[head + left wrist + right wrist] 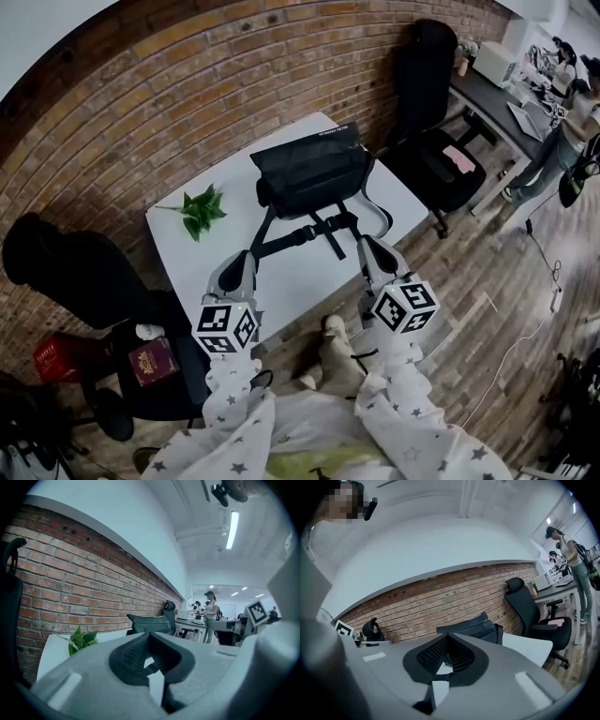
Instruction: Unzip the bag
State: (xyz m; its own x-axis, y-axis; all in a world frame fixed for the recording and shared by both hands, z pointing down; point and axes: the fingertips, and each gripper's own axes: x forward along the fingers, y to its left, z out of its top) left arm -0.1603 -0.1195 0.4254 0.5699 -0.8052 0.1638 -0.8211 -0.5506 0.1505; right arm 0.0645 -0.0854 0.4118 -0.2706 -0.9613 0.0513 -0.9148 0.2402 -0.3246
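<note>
A black bag (309, 171) stands at the far side of the white table (211, 244), its flap shut and its black strap (305, 234) trailing toward the near edge. It also shows ahead in the left gripper view as the bag (149, 623) and in the right gripper view as the bag (476, 626). My left gripper (242, 265) is shut and empty over the near left part of the table, short of the strap. My right gripper (375, 251) is shut and empty at the near right edge, beside the strap's loop.
A green leafy sprig (199, 212) lies on the table's left side. Black office chairs stand at the left (84, 281) and behind the bag at the right (433, 150). A brick wall (141, 112) runs behind. A person (562, 141) stands by a desk far right.
</note>
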